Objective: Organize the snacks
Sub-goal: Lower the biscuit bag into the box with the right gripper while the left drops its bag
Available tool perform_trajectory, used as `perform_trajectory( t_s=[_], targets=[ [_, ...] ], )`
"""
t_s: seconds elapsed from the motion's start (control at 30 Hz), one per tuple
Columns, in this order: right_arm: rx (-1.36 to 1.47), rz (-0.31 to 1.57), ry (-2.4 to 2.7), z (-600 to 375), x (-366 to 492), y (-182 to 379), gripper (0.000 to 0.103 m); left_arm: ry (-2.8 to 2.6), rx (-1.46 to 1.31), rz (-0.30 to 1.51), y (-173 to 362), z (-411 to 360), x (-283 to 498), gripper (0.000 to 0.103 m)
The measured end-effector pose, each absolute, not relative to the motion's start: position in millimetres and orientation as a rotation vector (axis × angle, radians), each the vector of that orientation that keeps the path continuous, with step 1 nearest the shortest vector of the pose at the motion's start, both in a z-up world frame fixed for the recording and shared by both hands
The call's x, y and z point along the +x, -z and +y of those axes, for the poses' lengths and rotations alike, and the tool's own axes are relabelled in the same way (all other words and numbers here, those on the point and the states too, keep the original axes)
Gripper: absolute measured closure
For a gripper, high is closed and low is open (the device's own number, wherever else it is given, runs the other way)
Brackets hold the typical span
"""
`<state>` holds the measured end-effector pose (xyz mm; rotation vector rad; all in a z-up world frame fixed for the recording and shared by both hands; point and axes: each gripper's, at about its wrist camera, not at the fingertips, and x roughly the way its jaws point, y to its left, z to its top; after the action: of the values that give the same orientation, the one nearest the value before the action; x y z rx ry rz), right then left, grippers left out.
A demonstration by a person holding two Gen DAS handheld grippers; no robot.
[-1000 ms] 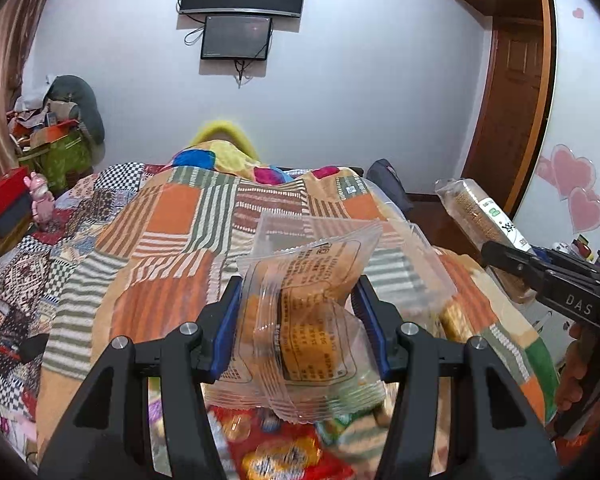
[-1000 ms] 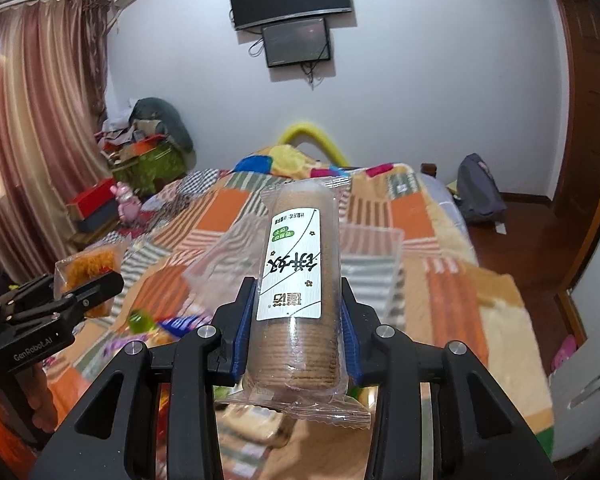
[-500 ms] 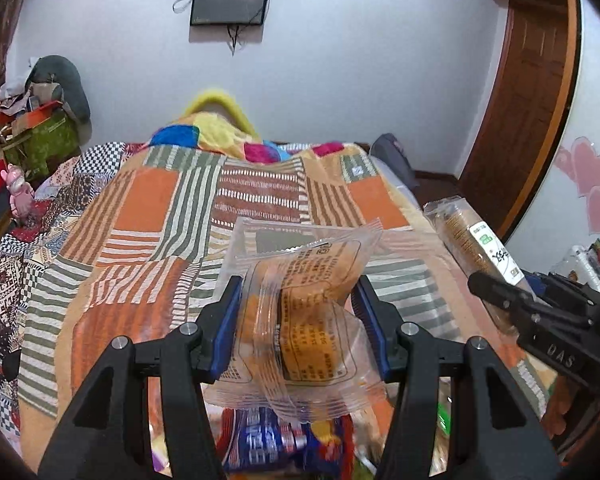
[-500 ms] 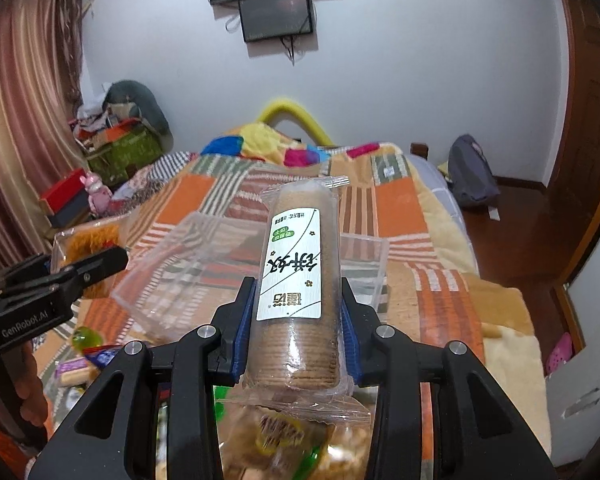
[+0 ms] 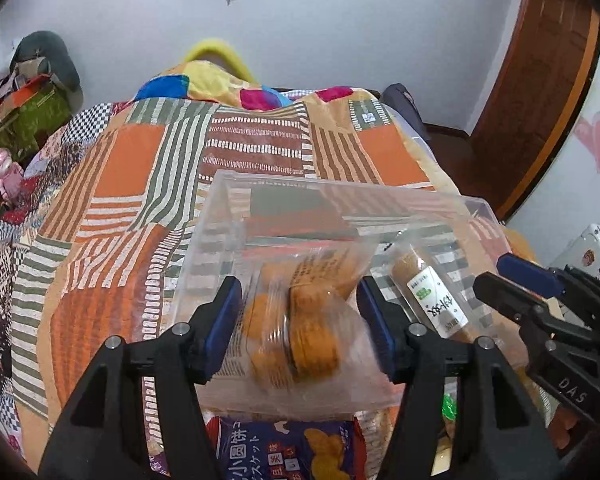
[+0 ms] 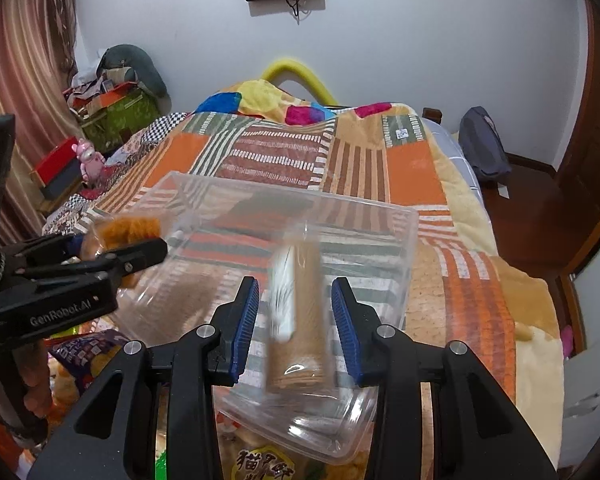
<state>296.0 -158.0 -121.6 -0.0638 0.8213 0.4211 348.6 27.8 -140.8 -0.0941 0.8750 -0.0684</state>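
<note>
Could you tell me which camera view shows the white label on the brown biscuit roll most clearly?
The left wrist view: the brown biscuit roll lies sharp in the clear plastic bin, its label facing the camera. The right wrist view shows the roll motion-blurred, its label an unreadable smear.

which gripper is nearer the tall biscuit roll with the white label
Right. The right hand-held gripper has the biscuit roll between its open fingers, over the clear bin. The left hand-held gripper is beside it, around the cookie bag.
</note>
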Motion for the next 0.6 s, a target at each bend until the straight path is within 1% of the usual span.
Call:
perform_trajectory(
  t_s=[0.03, 0.1, 0.2, 0.37, 0.43, 0.5, 0.6],
  targets=[
    [-0.066, 0.816, -0.424, -158.7, 293.2, 119.2, 0.068, 0.073, -0.087, 0.864, 138.0, 27.1, 344.7, 0.042],
    [-0.069, 0.805, -0.425, -160.8, 289.9, 114.8, 0.068, 0.075, -0.085, 0.844, 131.1, 27.2, 337.1, 0.035],
    [-0.066, 0.784, -0.421, -165.7, 282.5, 107.0, 0.066, 0.086, -0.083, 0.805, 116.7, 30.9, 323.5, 0.034],
    [-0.063, 0.740, -0.410, -179.4, 262.9, 91.2, 0.061, 0.085, -0.078, 0.734, 86.4, 48.2, 292.9, 0.031],
    [-0.058, 0.731, -0.406, -182.9, 257.9, 87.6, 0.060, 0.081, -0.087, 0.713, 77.4, 59.0, 281.1, 0.029],
    [-0.052, 0.724, -0.399, -188.7, 251.2, 85.1, 0.058, 0.065, -0.091, 0.697, 70.9, 71.4, 269.8, 0.023],
    [-0.053, 0.716, -0.375, -196.3, 242.7, 84.3, 0.056, 0.032, -0.080, 0.684, 67.4, 91.0, 254.3, 0.018]
  ],
)
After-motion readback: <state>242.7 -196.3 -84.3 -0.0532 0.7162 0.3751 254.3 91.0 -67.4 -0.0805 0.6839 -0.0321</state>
